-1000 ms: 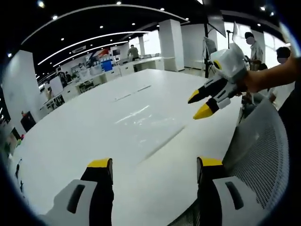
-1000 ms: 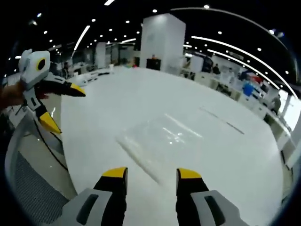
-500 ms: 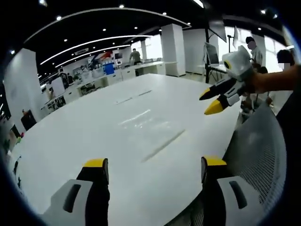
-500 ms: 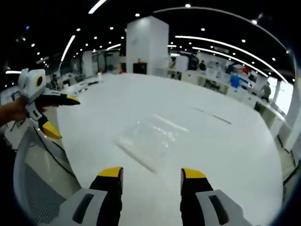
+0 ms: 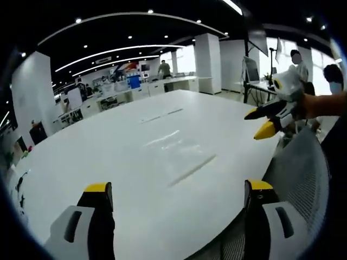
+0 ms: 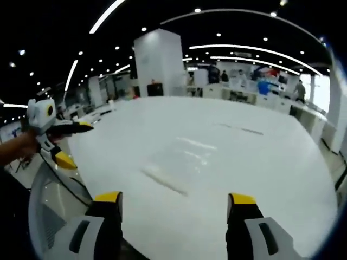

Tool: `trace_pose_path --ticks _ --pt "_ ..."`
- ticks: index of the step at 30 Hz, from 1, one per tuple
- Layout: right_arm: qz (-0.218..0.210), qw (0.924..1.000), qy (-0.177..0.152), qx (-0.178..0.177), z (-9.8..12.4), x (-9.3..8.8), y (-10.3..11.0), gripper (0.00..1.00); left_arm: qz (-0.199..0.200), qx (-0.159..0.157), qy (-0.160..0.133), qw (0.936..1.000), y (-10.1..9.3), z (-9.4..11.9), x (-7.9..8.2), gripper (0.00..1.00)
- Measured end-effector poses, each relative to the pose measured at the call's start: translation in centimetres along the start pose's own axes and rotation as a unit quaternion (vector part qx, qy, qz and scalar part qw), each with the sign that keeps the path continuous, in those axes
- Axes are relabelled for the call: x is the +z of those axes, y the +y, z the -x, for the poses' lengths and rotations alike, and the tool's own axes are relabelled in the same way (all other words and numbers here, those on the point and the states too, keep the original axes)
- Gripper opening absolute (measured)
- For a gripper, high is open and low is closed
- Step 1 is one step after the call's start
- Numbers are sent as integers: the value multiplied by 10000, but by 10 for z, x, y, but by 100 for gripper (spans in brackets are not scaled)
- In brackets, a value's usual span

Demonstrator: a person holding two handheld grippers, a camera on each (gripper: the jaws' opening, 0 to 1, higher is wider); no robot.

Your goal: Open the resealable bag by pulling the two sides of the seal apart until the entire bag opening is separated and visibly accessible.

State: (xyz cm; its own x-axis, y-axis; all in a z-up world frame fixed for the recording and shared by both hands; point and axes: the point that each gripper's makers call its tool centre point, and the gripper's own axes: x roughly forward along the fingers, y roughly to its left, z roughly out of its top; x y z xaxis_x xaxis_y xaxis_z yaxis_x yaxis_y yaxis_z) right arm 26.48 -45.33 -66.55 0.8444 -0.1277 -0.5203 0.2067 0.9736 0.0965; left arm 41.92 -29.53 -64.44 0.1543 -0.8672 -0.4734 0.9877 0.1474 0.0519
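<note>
Resealable bag [image 5: 176,149] lies flat and untouched on the white table [image 5: 108,162], just where it lay a second ago, while both grippers have drawn back and spread their jaws wider. Its seal strip [image 6: 165,181] forms the near edge, facing the table edge and mesh chair [image 5: 295,179]. Left gripper [image 5: 176,189] and right gripper [image 6: 174,197] hang released, empty, with bare tabletop all around.

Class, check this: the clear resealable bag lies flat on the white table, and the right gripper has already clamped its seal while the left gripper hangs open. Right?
Not quite. The right gripper has clamped nothing: the right gripper view shows it open, above the white table, well short of the clear resealable bag. The rest holds: the bag lies flat and the left gripper hangs open.
</note>
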Motion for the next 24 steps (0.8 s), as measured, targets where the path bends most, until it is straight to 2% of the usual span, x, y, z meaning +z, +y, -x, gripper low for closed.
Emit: trace_pose_path --ticks 8,24 --pt "-62 9999 -155 -38 10 -2 2 89 45 21 44 10000 -5 3 -5 99" --pt "-43 9998 -187 28 22 -9 9 89 30 -71 97 9999 -13 5 -7 99"
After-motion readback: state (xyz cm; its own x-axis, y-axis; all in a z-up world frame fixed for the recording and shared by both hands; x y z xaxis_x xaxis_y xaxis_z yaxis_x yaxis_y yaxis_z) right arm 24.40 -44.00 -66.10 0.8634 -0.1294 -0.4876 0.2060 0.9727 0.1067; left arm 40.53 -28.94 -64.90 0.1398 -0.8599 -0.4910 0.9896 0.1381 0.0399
